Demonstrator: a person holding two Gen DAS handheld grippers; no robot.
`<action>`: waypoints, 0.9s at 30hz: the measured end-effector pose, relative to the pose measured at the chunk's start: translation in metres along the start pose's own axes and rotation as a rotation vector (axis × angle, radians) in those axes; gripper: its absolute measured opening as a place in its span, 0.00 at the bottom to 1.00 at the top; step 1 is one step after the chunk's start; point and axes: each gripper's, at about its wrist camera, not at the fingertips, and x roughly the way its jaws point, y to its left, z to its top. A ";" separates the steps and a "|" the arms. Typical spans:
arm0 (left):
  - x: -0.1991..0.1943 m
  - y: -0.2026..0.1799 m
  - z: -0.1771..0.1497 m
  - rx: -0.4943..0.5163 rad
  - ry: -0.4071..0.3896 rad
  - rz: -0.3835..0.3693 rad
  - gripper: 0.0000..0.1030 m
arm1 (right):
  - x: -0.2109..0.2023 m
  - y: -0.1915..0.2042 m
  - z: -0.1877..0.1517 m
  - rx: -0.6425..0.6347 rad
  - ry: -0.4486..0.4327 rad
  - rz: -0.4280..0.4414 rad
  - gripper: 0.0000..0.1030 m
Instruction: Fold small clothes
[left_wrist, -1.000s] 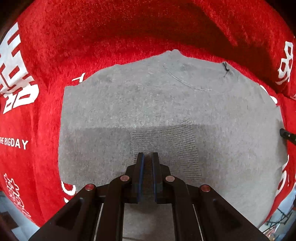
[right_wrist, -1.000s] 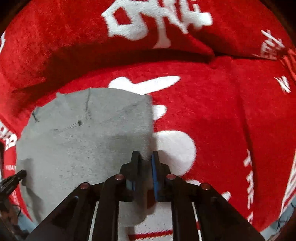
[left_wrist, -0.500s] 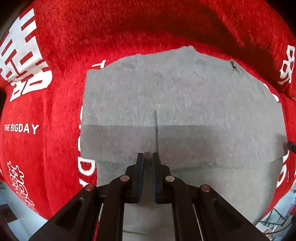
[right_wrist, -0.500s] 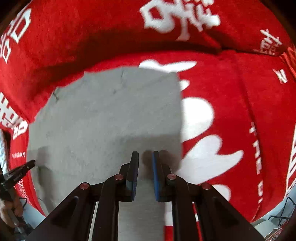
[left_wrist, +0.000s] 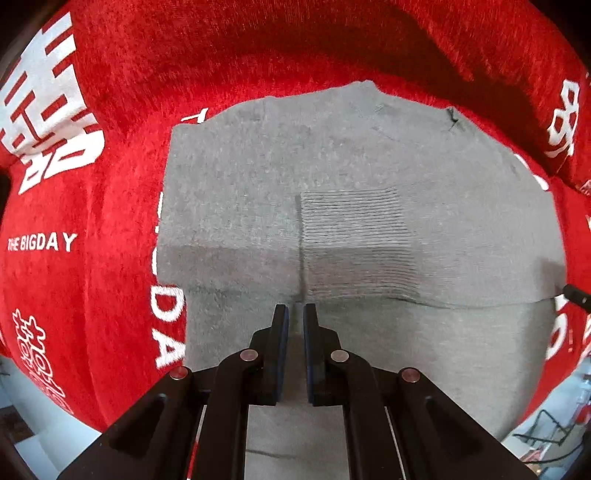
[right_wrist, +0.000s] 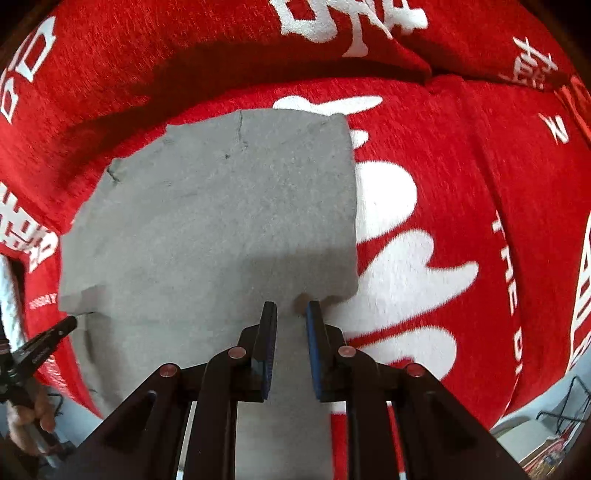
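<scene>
Grey knit sweater (left_wrist: 351, 240) fills frame centre on red blanket (left_wrist: 92, 277), lower part folded up. Left gripper (left_wrist: 295, 314) pinches that fold; right gripper (right_wrist: 291, 310) jaws opening, apparently releasing the hem.

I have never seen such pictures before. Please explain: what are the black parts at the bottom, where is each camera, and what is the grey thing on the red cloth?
No robot arm is here. A person holds one hand tool in each hand, and each tool carries a wide-angle camera that looks along its two black jaws. One picture comes from the left gripper, the other from the right gripper. Both look down on a grey knitted garment, partly folded, lying on a red blanket with white lettering. The left jaws are shut, apparently pinching a fold of the garment. The right jaws are opening, with the garment's edge between them. The left tool also shows at the right picture's edge.
</scene>
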 end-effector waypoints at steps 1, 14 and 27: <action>-0.002 -0.001 0.001 0.004 0.005 0.002 0.08 | 0.000 0.001 0.000 0.005 0.009 0.010 0.21; -0.032 -0.020 -0.016 -0.012 -0.027 0.131 0.99 | -0.006 0.015 -0.017 -0.023 0.070 0.097 0.51; -0.027 -0.022 -0.032 -0.107 0.009 0.162 0.99 | -0.016 0.008 -0.028 -0.066 0.095 0.147 0.68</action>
